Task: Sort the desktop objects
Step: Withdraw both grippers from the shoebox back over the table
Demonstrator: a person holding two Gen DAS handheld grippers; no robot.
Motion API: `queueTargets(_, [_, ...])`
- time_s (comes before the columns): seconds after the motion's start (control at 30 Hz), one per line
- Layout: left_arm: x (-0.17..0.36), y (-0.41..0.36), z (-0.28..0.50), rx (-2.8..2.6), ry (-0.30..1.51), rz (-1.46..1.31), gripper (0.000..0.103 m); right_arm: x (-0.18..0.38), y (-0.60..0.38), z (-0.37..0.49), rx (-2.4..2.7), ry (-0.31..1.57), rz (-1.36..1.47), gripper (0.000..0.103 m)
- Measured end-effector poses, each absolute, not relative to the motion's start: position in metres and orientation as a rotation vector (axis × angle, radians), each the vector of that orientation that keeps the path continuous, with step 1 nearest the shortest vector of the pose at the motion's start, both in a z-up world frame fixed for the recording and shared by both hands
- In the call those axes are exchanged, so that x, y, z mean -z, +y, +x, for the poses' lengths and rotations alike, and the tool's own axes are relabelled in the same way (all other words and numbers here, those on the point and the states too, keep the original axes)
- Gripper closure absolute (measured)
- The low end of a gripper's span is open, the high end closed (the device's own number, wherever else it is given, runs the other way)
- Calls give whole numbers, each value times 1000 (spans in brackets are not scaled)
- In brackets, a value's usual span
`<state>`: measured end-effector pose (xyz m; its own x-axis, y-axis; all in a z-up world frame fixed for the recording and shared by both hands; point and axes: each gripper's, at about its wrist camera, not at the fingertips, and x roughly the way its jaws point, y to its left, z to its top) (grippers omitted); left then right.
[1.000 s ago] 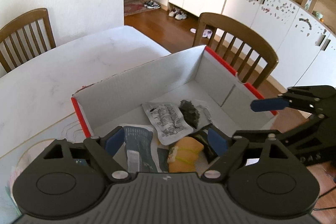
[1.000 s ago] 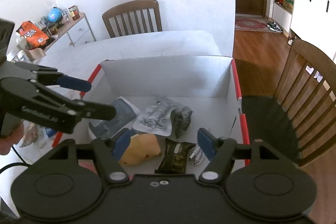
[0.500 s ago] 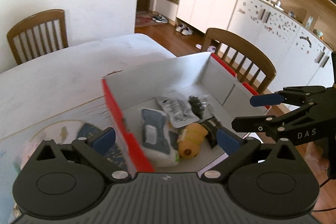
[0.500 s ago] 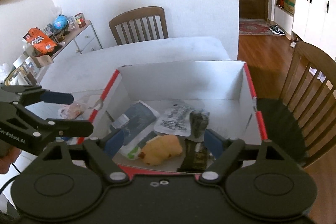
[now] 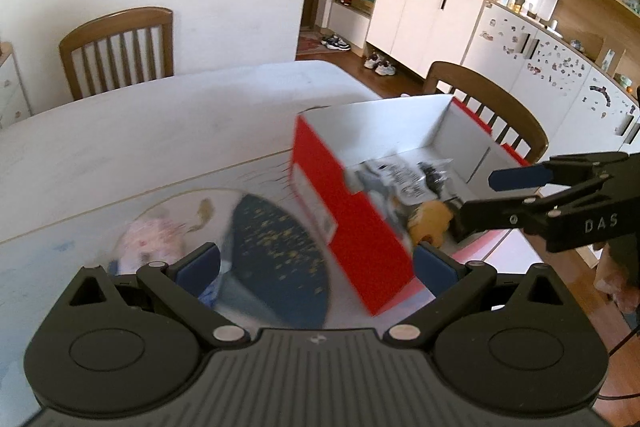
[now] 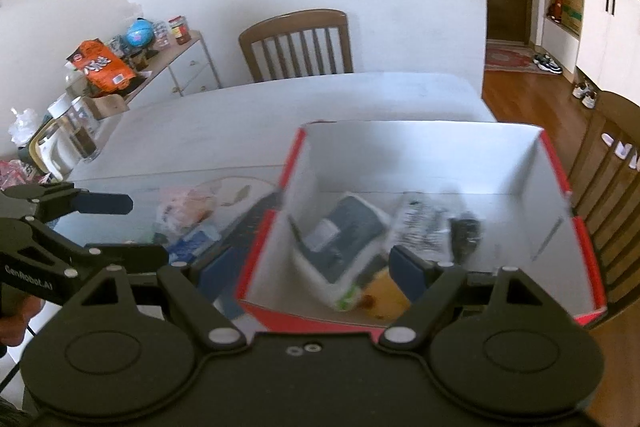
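- On the white table [image 6: 280,107], at the 3 o'clock side of the left wrist view: a red box [image 5: 352,227] with a white inside, open at the top.
- In the box: a grey-and-white packet [image 6: 348,231] at 9 o'clock, a printed silver pouch [image 6: 420,223] in the middle, a dark wrapped item [image 6: 466,231] at 3 o'clock, and a yellow-orange object [image 6: 386,297] at 6 o'clock against the near wall (all blurred, so labels cannot be read).
- Outside the box, at its 9 o'clock side on the table: a dark blue bag with gold specks [image 5: 276,247] touching or just beside the red wall, a pink-and-white bag [image 5: 152,243] beyond it, and a small blue-and-white item [image 6: 196,241] near both.
- Left gripper [image 5: 316,263]: jaws spread wide, nothing held; its fingertips straddle the dark blue bag and the box's near corner, above them.
- Right gripper [image 6: 304,273]: jaws spread wide, nothing held; it hangs over the box's near wall, one fingertip outside the box at 9 o'clock, the other above the contents.
- Each gripper shows in the other's view: the right one at 3 o'clock [image 5: 560,195], the left one at 9 o'clock [image 6: 92,223].
- Surroundings: a wooden chair [image 6: 296,43] at 12 o'clock behind the table, a second chair [image 5: 488,107] behind the box, white cabinets [image 5: 428,15] along the far wall.
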<state>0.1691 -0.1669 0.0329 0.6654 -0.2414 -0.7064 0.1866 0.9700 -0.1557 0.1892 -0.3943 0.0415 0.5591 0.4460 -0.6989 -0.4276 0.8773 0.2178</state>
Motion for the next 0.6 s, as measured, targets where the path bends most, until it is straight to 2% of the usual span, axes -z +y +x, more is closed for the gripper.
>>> queueTargets(0.6, [-6,-73,131,217,825,-30,0,-30,-290,168,-546,858,-10,19])
